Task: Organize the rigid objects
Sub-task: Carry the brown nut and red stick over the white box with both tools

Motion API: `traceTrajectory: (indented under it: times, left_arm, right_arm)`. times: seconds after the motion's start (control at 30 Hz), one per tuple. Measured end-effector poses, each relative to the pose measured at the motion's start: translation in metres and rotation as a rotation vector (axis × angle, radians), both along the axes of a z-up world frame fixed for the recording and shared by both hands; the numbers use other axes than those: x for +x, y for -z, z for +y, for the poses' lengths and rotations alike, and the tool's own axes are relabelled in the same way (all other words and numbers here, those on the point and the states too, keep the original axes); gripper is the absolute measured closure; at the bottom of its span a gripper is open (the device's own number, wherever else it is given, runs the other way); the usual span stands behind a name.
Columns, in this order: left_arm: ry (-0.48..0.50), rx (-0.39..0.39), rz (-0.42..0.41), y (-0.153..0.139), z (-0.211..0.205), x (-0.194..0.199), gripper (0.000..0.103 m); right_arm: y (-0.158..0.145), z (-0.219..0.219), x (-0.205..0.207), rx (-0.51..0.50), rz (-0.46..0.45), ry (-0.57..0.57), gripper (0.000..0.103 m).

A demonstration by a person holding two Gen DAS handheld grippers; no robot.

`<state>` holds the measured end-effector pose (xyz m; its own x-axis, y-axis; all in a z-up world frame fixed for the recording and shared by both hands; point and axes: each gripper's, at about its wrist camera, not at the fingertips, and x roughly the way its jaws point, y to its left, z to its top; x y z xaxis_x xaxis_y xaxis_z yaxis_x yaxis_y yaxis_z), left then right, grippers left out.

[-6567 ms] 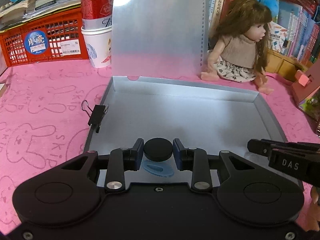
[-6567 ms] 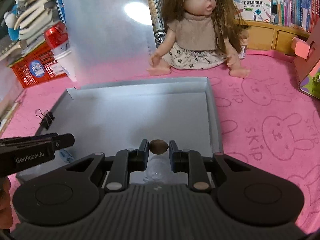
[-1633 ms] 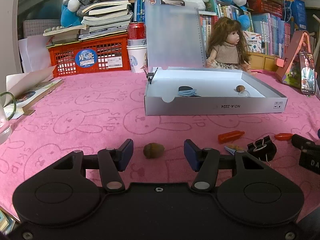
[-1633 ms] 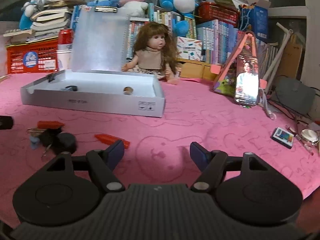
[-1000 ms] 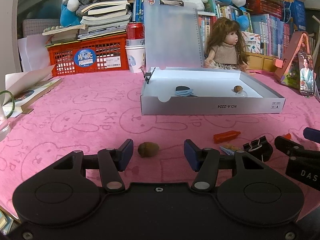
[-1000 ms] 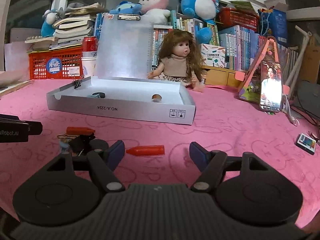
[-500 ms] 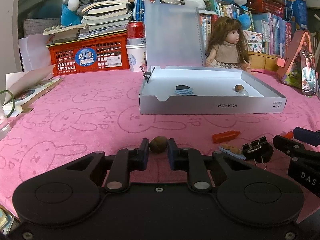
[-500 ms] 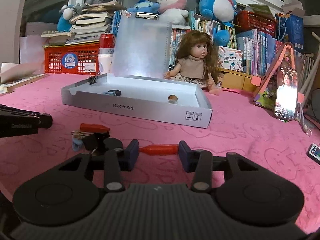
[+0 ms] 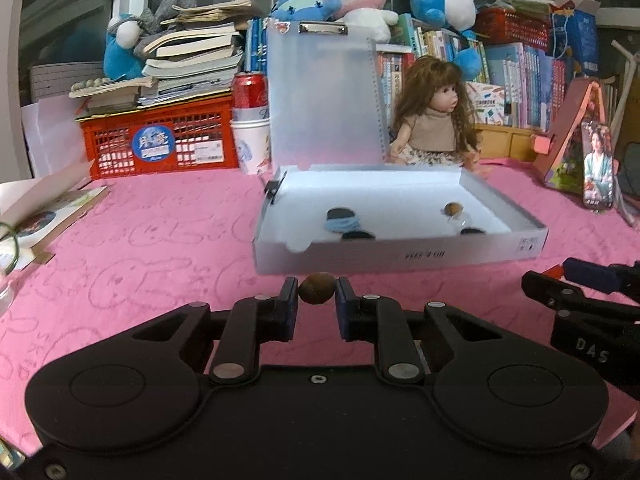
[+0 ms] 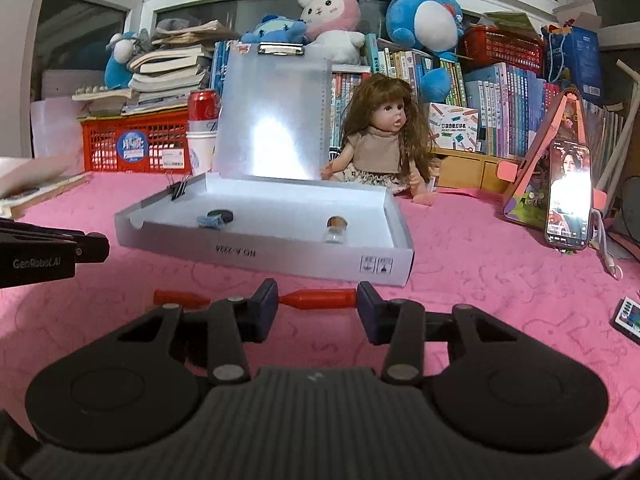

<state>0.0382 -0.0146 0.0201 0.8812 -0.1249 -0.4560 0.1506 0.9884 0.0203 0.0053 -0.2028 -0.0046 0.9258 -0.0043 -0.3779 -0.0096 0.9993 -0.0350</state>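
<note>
My left gripper (image 9: 317, 294) is shut on a brown nut (image 9: 317, 293) and holds it above the pink cloth, just in front of the open white box (image 9: 400, 254). My right gripper (image 10: 317, 298) is shut on an orange-red plastic piece (image 10: 318, 298), gripped end to end, in front of the same box (image 10: 260, 256). Inside the box lie black discs (image 9: 340, 213), a blue piece (image 9: 342, 224), another brown nut (image 9: 452, 209) and a small glass bottle (image 10: 331, 236). A second orange-red piece (image 10: 180, 298) lies on the cloth to the left.
A clear clipboard (image 9: 324, 100) stands behind the box, with a doll (image 9: 434, 124) beside it. A red crate (image 9: 156, 140), cup and can (image 9: 250, 120) stand at the back left. A phone on a stand (image 10: 568, 196) is at the right. Binder clip (image 10: 180, 189) on the box's left wall.
Both grippers have closed fully on their objects and lifted them off the cloth, moving closer to the box. The right gripper's fingers now touch both ends of the orange-red piece.
</note>
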Motion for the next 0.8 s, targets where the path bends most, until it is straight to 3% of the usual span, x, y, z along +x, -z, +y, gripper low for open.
traceTrajectory:
  times: [0.23, 0.47, 0.6, 0.8]
  left_arm:
    - [0.041, -0.017, -0.007, -0.031, -0.011, 0.023, 0.084]
    - [0.08, -0.059, 0.052, -0.054, -0.021, 0.07, 0.084]
    - [0.071, -0.078, 0.101, -0.063, -0.025, 0.109, 0.084]
    - [0.119, -0.128, 0.251, -0.061, -0.03, 0.171, 0.084]
  right_arm:
    - [-0.024, -0.013, 0.025, 0.041, -0.002, 0.01, 0.055]
    - [-0.046, -0.031, 0.065, 0.108, 0.029, 0.022, 0.055]
    - [-0.058, -0.044, 0.1, 0.159, 0.098, 0.021, 0.055]
    - [-0.062, -0.062, 0.158, 0.272, 0.265, 0.015, 0.055]
